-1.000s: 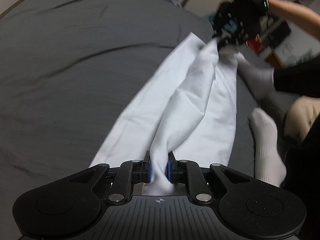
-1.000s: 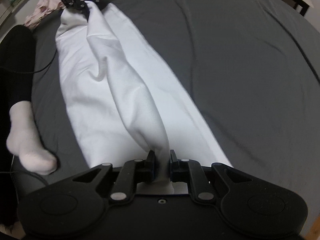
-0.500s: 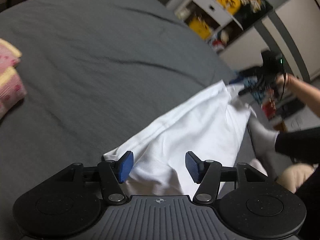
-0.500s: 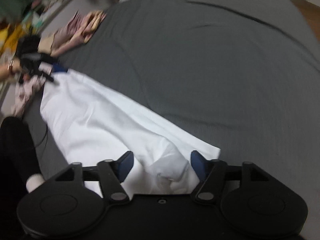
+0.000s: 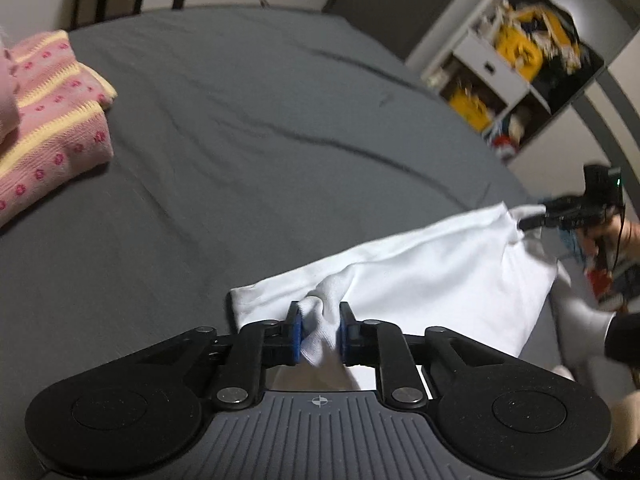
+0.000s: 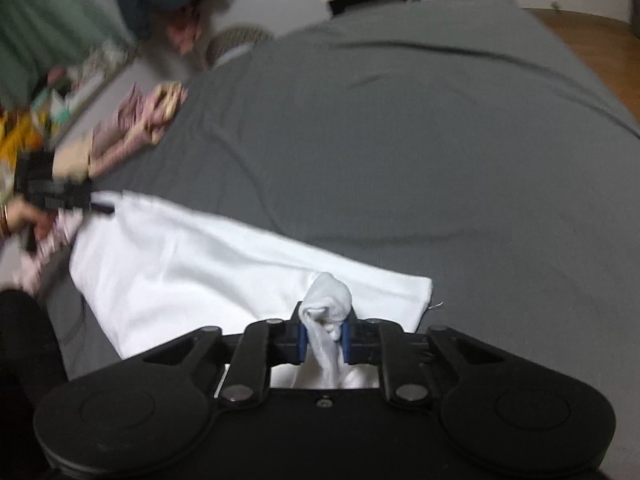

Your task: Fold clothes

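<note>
Both grippers, left point(image 5: 319, 334) and right point(image 6: 325, 334), clamp one white garment point(image 5: 432, 280).

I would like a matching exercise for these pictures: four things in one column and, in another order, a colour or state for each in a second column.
Things:
1. white garment
2. bed sheet
3. folded knit piece
4. left gripper

Colour or state:
A. pink with yellow stripes
B. shut on bunched white cloth
C. plain dark grey, lightly wrinkled
D. spread out flat on the bed

Pairs: 1-D, 2-C, 3-A, 4-B

The right gripper is shut on the same garment too.
</note>
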`<state>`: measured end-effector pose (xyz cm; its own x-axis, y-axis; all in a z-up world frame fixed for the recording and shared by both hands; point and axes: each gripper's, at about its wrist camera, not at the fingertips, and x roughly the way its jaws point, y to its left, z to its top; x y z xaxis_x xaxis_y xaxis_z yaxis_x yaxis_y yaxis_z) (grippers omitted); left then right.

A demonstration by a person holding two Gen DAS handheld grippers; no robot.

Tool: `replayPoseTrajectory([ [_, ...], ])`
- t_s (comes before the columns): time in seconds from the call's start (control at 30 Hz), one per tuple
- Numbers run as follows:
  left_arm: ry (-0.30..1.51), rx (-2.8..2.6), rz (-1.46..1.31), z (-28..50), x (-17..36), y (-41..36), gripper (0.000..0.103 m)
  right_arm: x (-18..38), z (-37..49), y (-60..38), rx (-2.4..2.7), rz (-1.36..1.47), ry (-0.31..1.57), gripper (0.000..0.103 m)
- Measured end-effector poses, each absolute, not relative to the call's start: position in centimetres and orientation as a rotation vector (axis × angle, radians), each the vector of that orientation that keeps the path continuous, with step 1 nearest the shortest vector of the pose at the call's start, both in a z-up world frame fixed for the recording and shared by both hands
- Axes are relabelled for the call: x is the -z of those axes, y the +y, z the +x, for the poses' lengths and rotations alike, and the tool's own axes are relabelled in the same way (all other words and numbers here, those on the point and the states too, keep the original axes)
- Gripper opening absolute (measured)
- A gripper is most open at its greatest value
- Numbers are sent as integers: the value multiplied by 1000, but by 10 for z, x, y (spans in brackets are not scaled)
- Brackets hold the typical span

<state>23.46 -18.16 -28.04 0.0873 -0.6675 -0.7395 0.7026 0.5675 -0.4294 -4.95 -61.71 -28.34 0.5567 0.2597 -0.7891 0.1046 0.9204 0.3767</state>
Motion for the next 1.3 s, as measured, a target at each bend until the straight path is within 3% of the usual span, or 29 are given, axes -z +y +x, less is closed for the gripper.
replayPoseTrajectory([
  [0.5,959,871,-245,230,304,-177,14,287,-55,-632,47,504,858,13],
  [0.63,988,831,-220,235,316,-183,14,304,-49,-628,108,505,910,14],
  [0.83,1025,770,-276,240,323,-175,23,309,-51,-628,176,567,902,25],
  [0.93,1013,712,-271,240,310,-167,32,304,-54,-624,150,582,882,45],
  [1.13,746,570,-161,195,255,-166,34,293,-61,-614,98,613,841,44],
  [1.3,717,787,-150,147,254,-232,37,286,-66,-605,53,636,809,44],
])
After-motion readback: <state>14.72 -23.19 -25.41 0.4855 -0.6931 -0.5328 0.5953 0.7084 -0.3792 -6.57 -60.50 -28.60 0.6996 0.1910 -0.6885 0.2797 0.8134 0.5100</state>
